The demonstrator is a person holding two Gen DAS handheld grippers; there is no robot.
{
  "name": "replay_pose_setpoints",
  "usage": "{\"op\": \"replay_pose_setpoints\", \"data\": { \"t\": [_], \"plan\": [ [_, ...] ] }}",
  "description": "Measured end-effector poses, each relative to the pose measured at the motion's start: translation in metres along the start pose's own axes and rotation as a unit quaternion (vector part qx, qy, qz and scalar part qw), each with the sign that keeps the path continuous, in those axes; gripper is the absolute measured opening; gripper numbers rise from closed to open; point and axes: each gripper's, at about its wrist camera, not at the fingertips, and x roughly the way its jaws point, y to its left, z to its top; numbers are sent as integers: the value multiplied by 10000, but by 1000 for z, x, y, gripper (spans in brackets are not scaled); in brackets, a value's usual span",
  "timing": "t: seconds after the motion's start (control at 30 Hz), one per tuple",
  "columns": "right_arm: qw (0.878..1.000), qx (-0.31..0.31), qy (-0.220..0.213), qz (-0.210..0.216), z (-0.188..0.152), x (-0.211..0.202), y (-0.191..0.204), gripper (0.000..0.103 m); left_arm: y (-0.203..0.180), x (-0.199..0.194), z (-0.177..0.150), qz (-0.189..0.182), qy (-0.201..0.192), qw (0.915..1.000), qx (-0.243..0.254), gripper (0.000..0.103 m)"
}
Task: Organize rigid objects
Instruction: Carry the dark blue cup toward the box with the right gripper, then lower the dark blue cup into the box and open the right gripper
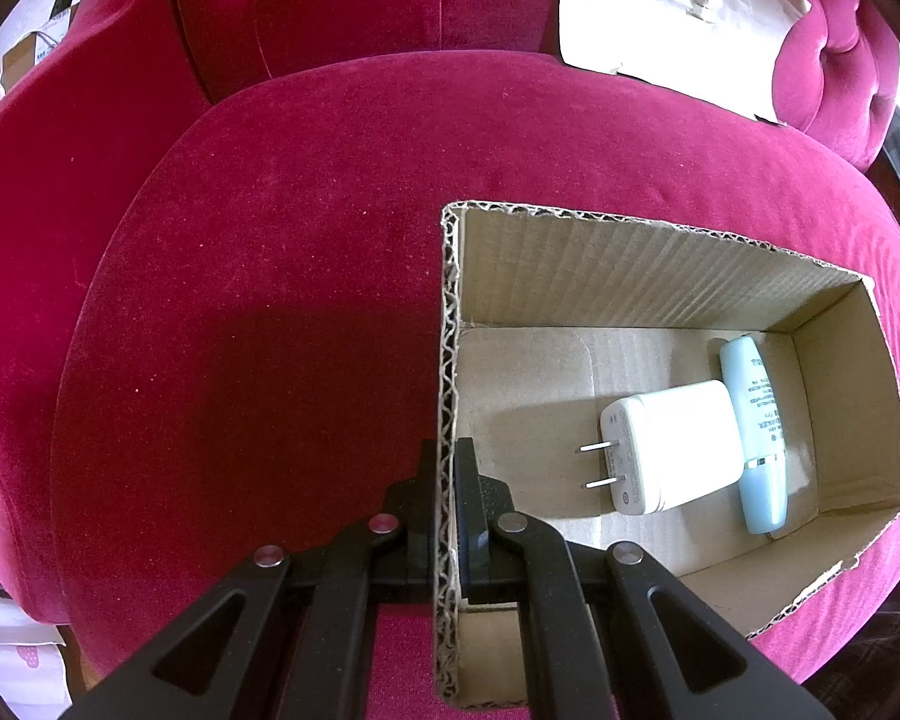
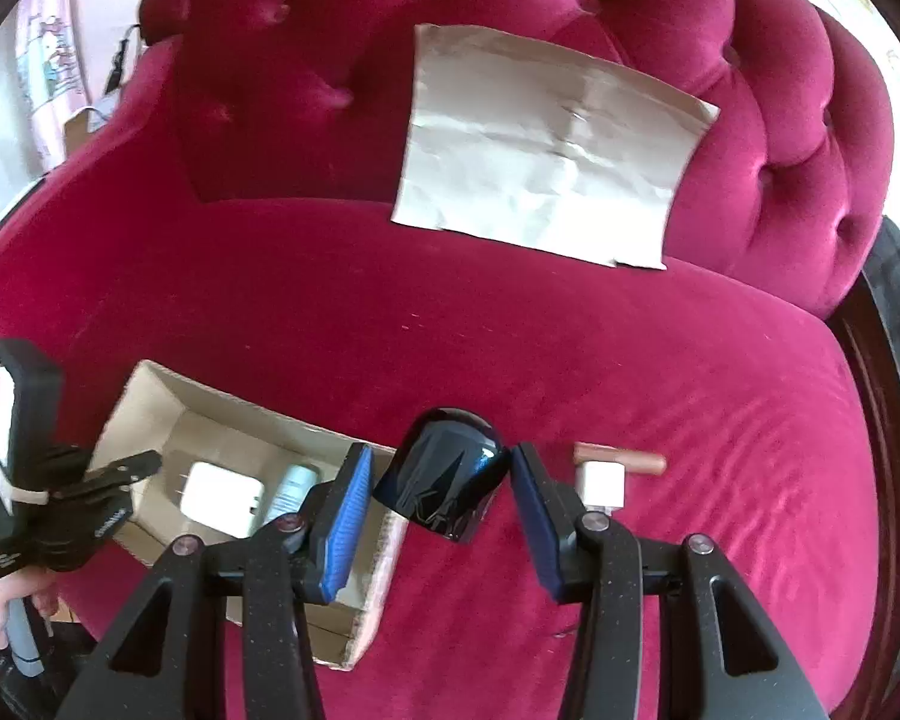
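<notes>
Right wrist view shows your right gripper point(image 2: 441, 495) wide open around the black cap point(image 2: 444, 480), two items left on the sofa point(image 2: 570, 360), while charger point(image 1: 672, 447) and tube point(image 1: 753, 432) lie in the box point(image 1: 570, 276), your left gripper point(image 1: 447, 480) clamping its wall.

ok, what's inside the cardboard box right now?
Inside the cardboard box: a white plug charger lying prongs out, and a pale blue tube lying beside it, touching. The left gripper clamps the box's wall. The near corner of the floor is hidden behind the gripper.
</notes>
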Motion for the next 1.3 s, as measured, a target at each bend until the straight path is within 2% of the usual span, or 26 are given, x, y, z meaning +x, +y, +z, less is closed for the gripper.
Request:
{"op": "replay_pose_setpoints", "data": {
  "t": [0.43, 1.3],
  "plan": [
    [9967, -525, -127, 613, 0, 9, 51, 50, 0, 0, 0, 3, -4, 10000, 9, 4],
    [9888, -690, 205, 1305, -9, 54, 106, 50, 3, 1, 2, -3, -8, 10000, 15, 4]
  ]
}}
